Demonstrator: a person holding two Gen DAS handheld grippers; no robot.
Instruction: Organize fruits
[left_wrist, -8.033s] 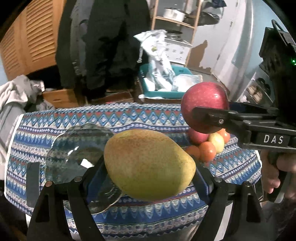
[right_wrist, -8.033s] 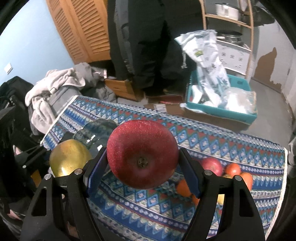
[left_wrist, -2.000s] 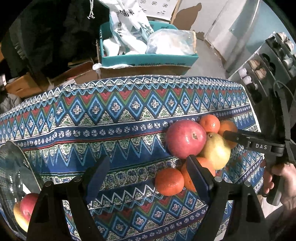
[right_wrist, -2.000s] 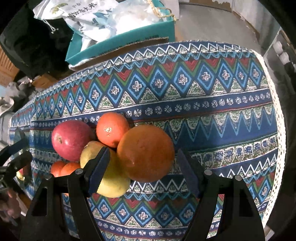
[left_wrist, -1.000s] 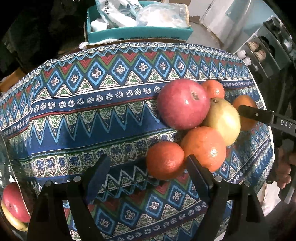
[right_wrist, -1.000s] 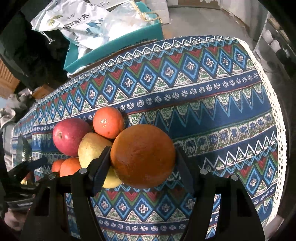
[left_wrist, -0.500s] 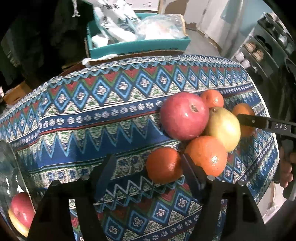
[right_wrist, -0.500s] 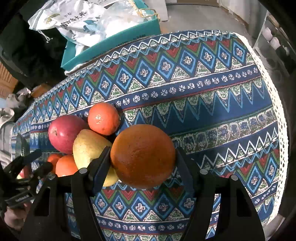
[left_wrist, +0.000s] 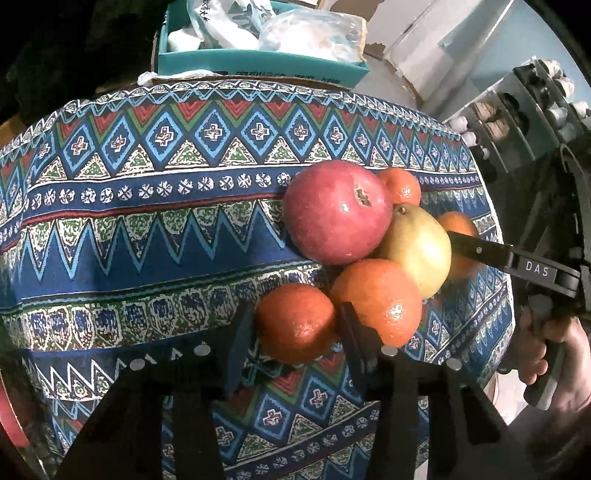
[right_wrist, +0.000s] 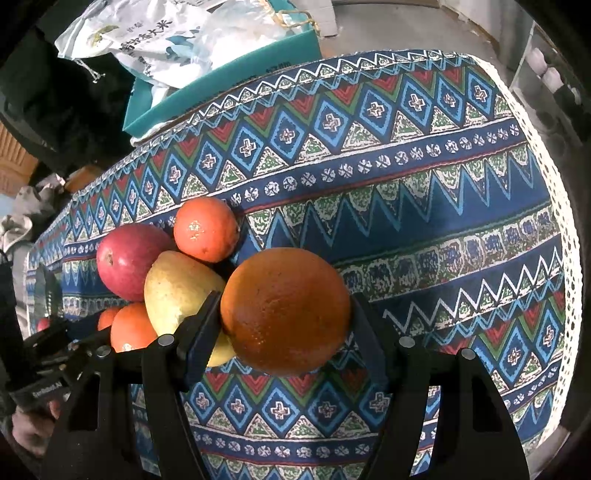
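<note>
My left gripper (left_wrist: 297, 326) has just closed on the small orange (left_wrist: 295, 322), at the near edge of the fruit pile on the patterned tablecloth (left_wrist: 147, 229). My right gripper (right_wrist: 284, 314) clamps the large orange (right_wrist: 285, 309), beside the pear (right_wrist: 177, 288).

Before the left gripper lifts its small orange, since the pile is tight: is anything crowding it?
Yes. The left gripper is shut on the small orange, and a second orange presses against the outside of its right finger; lifting may nudge it.
</note>
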